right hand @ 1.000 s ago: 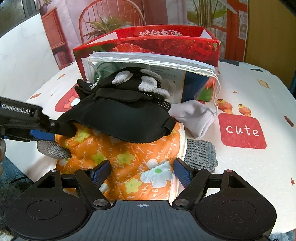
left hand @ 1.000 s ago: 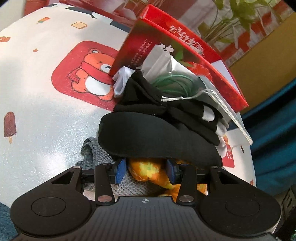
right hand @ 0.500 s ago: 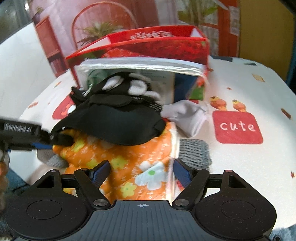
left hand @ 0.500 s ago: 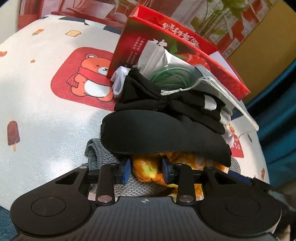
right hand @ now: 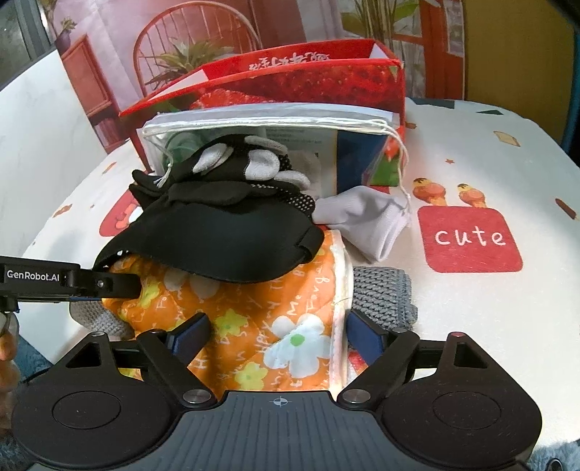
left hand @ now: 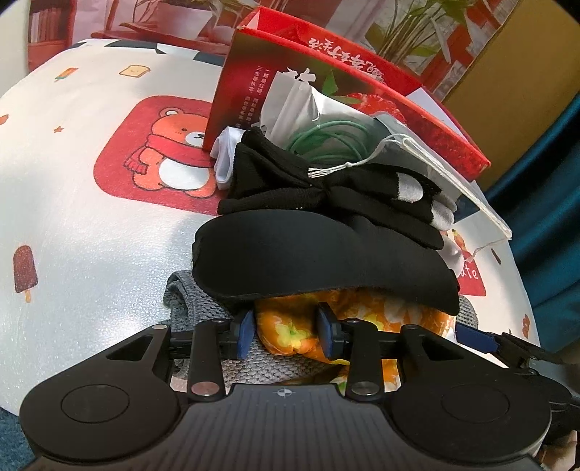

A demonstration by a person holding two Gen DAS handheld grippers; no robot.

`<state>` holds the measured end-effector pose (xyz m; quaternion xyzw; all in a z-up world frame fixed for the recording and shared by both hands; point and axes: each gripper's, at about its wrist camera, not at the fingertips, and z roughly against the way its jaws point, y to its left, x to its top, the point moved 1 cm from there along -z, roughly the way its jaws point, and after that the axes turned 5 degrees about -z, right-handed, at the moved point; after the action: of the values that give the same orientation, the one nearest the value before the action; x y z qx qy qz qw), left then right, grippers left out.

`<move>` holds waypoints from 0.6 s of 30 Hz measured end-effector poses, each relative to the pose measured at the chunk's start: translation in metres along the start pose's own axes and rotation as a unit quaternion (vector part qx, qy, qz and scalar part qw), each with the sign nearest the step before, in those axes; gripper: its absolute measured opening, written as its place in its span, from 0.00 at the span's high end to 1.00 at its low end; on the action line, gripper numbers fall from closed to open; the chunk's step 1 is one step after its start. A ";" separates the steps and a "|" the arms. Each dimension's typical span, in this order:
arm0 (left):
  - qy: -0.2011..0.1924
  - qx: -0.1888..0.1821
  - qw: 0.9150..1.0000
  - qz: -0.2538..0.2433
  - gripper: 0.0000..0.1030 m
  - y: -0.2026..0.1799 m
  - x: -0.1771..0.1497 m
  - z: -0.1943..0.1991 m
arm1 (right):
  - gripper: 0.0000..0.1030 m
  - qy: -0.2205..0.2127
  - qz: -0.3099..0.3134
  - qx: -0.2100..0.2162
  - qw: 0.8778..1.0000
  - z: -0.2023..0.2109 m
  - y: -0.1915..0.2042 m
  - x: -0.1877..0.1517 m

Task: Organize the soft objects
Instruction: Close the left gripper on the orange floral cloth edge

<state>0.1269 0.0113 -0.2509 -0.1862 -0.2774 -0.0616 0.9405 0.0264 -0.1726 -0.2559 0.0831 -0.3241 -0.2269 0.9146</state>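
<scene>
Two grippers work one pile. The left gripper (left hand: 286, 328) has its pads pressed on a bunched corner of the orange cloth (right hand: 253, 326), pinching it from the pile's left side. The right gripper (right hand: 275, 335) straddles the cloth's near edge with its jaws opening; the cloth lies between the pads, but they do not look to be squeezing it.

The cloth sits just in front of the red box (right hand: 326, 83), on a grey knit (right hand: 380, 293). Stacked on the cloth are a black pad (right hand: 217, 239) and black gloves (right hand: 232, 170); a white sock (right hand: 366, 221) lies beside the pile, nearer the box, and a clear pouch (right hand: 261, 123) leans against the box.

The likely trouble is the stack: I judge that pulling the cloth by one pinched corner could tip the pad and gloves off, or drag the knit along underneath. With the right jaws spreading, the cloth hangs on one small fold, which may slip free. The pouch's drawstring (left hand: 362, 165) trails over the gloves and could snag.

The table (right hand: 507, 326) wears a white cover printed with cartoons. Behind the box stand a red chair (right hand: 195, 40) and plants (left hand: 409, 29).
</scene>
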 end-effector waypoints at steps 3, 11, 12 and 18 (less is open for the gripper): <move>-0.006 0.001 1.000 -0.009 0.70 -0.003 0.000 0.003 | 0.27 -0.003 0.000 0.001 1.000 0.002 0.001 0.000; -0.039 0.000 0.998 -0.040 0.82 -0.012 0.000 0.024 | 0.56 -0.042 0.026 0.007 0.999 0.028 0.009 0.002; -0.045 0.003 0.998 -0.044 0.82 -0.014 0.000 0.027 | 0.60 -0.049 0.029 0.007 0.998 0.032 0.010 0.002; -0.073 0.002 0.996 -0.056 0.84 -0.019 0.000 0.042 | 0.86 -0.088 0.044 0.015 0.995 0.052 0.014 0.006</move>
<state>0.1019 0.0097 -0.2127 -0.1729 -0.3551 -0.0999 0.9132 0.0028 -0.1635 -0.2084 0.0616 -0.4100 -0.1877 0.8904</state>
